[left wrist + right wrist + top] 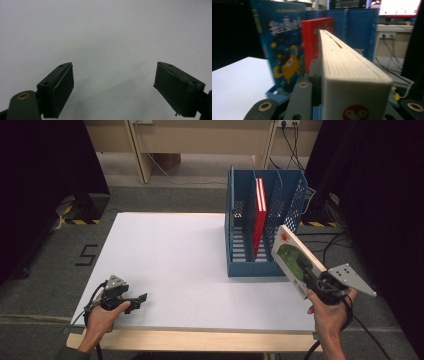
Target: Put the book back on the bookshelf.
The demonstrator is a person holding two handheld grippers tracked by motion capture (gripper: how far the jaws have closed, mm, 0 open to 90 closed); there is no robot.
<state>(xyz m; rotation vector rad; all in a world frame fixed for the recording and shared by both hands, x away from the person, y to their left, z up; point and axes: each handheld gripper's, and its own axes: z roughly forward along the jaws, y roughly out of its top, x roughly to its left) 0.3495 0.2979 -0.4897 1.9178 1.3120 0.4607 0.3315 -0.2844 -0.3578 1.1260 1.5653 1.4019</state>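
right gripper (306, 270) clamping white-green book (294, 260) — beside blue file rack (240, 245)

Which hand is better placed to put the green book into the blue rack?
Right: the right gripper already clamps the green book beside the blue rack. The left gripper is open, far away.

A figure 5 (88, 255) is marked in black tape on the grey floor (45, 270) left of the bench. The blue book (282, 50) in the file rack carries large characters on its cover, too blurred to read; its spine print is likewise illegible
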